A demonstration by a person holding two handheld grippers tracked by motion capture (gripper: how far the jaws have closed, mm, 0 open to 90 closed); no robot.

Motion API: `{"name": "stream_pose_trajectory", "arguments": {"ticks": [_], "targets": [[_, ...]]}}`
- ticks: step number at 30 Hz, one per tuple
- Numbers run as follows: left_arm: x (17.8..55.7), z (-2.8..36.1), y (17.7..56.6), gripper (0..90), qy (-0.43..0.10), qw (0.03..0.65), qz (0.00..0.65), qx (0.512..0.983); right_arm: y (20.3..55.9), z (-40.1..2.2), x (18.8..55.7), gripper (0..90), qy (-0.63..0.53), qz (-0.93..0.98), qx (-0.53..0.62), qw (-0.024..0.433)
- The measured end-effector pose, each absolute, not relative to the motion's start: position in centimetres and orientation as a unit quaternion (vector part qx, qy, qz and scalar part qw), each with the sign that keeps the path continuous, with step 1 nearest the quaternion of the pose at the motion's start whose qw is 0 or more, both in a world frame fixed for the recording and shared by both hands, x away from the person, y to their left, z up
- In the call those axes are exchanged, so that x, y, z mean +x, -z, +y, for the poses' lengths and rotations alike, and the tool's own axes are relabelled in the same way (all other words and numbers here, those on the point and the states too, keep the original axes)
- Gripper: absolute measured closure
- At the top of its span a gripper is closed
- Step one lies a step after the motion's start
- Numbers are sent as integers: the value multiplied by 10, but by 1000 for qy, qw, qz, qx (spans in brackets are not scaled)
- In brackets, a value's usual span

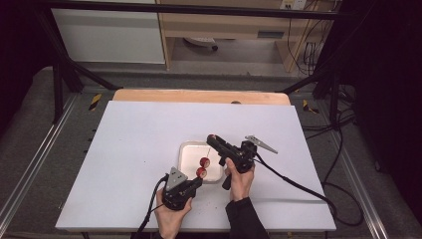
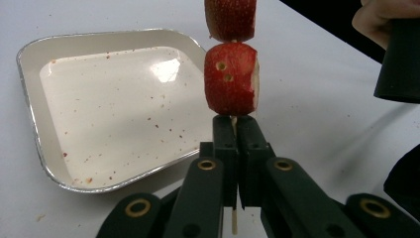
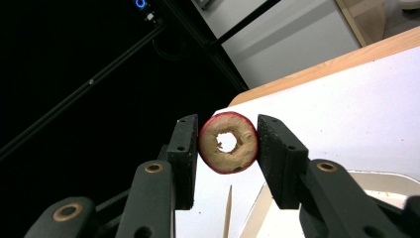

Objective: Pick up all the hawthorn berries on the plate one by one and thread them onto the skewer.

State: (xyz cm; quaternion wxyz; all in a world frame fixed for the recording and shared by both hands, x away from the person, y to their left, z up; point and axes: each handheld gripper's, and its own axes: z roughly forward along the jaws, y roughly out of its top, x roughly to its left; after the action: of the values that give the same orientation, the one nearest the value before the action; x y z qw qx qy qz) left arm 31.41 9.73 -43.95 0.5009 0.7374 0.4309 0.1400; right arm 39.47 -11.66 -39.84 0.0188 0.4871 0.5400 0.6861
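Threading fruit: left hand-held gripper (image 2: pixel 233 148) clamped on skewer (image 2: pixel 233 225) with two pieces; right hand-held gripper (image 3: pixel 228 144) pinches cored fruit ring (image 3: pixel 228 142). Next: line its hole over the tip.

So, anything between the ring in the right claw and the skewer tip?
Nothing visible. The ring sits clamped in the right claw, with the skewer tip just below its hole and open air between.

Upper fruit piece (image 2: pixel 231 19) cut off by top edge in left gripper view, skewer (image 2: pixel 234 225) mostly hidden behind shut jaws, tray (image 3: pixel 376 179) cropped at right gripper view's lower corner, skewer tip (image 3: pixel 228 213) cut by bottom edge
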Motion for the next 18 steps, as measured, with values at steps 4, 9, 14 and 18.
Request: {"name": "stream_pose_trajectory", "arguments": {"ticks": [4,9,14,18], "targets": [[314,97,439,882,-140,506,433,732,397,-117,394,619,-689,538,486,17],[314,96,438,882,-141,510,433,729,398,-116,393,619,-690,536,486,14],[314,96,438,882,-140,512,435,727,399,-116,393,619,-690,537,485,11],[314,96,438,882,-141,513,436,726,399,-115,392,619,-691,537,483,9]]}}
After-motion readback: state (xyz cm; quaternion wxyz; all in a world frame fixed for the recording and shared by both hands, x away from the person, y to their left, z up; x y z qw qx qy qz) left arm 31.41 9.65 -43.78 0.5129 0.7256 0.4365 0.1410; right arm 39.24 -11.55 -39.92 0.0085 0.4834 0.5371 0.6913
